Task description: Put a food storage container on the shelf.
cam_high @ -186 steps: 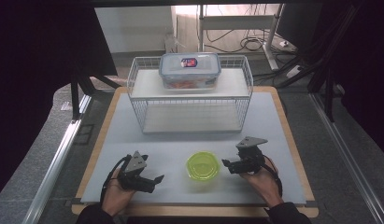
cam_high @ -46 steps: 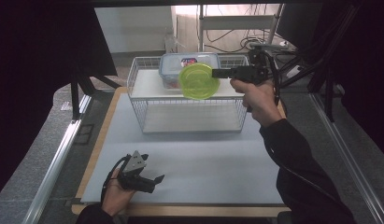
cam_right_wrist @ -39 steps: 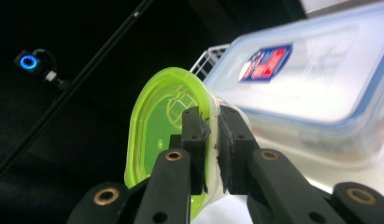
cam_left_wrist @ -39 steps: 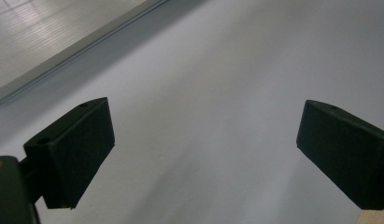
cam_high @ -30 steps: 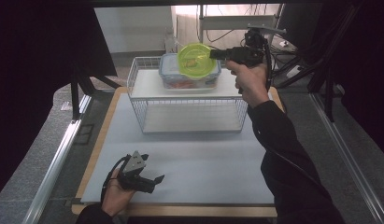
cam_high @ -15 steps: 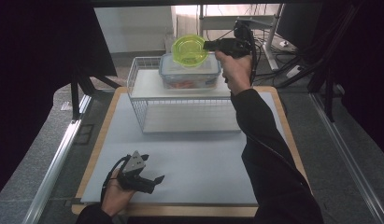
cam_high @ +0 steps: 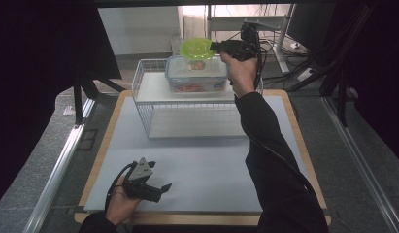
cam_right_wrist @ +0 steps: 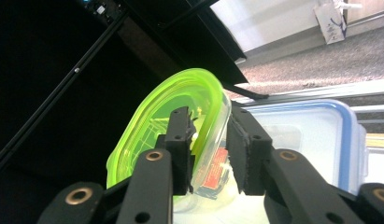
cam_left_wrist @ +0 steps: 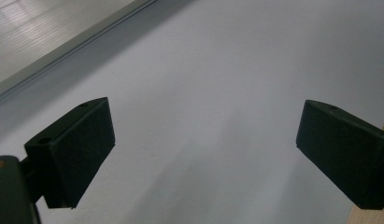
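Two grippers: my left gripper (cam_high: 156, 187) idles wide open, empty, over the table (cam_high: 197, 165).
Right gripper (cam_high: 214, 46): jaws have just been easing apart, seemingly loosening off the green-lidded tub (cam_right_wrist: 180, 135).
Tub: atop the blue-lidded box (cam_high: 194, 73) on the wire rack (cam_high: 148, 92).
Next: release fully, withdraw.

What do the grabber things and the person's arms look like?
Each hand holds a black grabber with two chunky black jaws. The left gripper has a grey three-cornered plate on top and a black cable looping behind it. The right gripper shows brassy round bolts along its arms. The right arm wears a long black sleeve.
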Demonstrator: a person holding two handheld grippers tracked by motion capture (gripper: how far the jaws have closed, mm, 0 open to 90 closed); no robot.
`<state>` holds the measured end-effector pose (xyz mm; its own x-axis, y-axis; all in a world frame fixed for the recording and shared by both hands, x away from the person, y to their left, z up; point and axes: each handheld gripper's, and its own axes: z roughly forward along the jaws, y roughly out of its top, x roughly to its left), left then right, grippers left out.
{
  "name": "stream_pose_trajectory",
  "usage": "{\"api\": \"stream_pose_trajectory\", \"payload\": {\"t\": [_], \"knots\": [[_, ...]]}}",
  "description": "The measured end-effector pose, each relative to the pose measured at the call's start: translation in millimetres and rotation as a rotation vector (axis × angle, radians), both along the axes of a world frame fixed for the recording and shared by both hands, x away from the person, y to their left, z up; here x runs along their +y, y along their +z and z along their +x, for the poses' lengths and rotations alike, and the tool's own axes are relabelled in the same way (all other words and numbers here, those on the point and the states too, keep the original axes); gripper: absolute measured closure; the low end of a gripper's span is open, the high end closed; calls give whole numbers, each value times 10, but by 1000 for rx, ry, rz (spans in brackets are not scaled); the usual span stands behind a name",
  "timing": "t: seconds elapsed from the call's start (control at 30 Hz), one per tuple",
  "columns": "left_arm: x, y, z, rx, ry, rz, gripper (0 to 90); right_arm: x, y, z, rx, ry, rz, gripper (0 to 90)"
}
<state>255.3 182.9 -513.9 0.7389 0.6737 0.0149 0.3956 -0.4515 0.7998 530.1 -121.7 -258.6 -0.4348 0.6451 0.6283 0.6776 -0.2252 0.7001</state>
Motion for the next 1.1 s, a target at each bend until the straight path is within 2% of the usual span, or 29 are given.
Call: {"api": "stream_pose_trajectory", "payload": {"t": [0.2, 0.27, 0.33, 0.6, 0.73, 0.83, 1.0, 1.1], "knots": [[-9, -3, -2, 0, -4, 6, 44, 14, -5, 17, -3, 15, -7, 634], [-9, -2, -2, -1, -3, 7, 44, 11, -3, 19, -9, 26, -9, 576], [-7, -2, -2, -2, -3, 2, 44, 10, -8, 22, -20, 46, -31, 519], [-9, 2, -6, -6, -1, 2, 44, -52, 19, -24, -83, 106, -42, 316], [-11, 2, -7, -8, -1, 3, 44, -110, 43, -78, -120, 128, -67, 266], [-14, 0, -6, -9, -1, 2, 44, -153, 39, -131, -148, 146, -108, 204], [-24, -5, -7, -8, -1, 4, 43, -255, -32, -213, -169, 180, -126, 153], [-25, -5, -7, -8, 0, 5, 43, -314, -75, -273, -194, 181, -162, 129]]}}
